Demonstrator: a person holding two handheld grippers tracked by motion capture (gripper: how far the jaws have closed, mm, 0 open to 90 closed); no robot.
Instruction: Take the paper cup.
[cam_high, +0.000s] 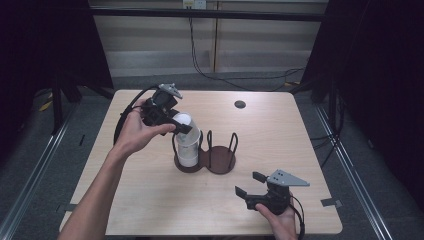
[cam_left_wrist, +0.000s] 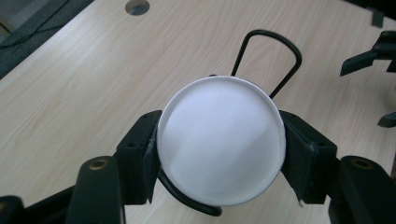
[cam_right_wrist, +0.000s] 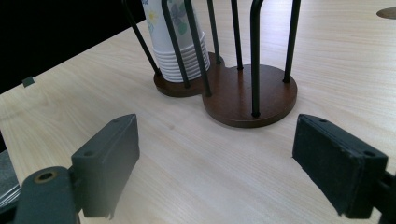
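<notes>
Left gripper (cam_left_wrist: 219, 154) clamped on the top cup (cam_left_wrist: 221, 140) of the paper cup stack (cam_right_wrist: 175, 42), which sits in the left bay of the wooden cup holder (cam_right_wrist: 243, 100). Right gripper (cam_right_wrist: 215, 163) wide open, holding nothing, on the table (cam_high: 150, 210) in front of the holder. Step looks like lifting off one cup, or possibly seating it. Next: straight vertical pull clear of the wire loops (cam_left_wrist: 268, 60).
</notes>
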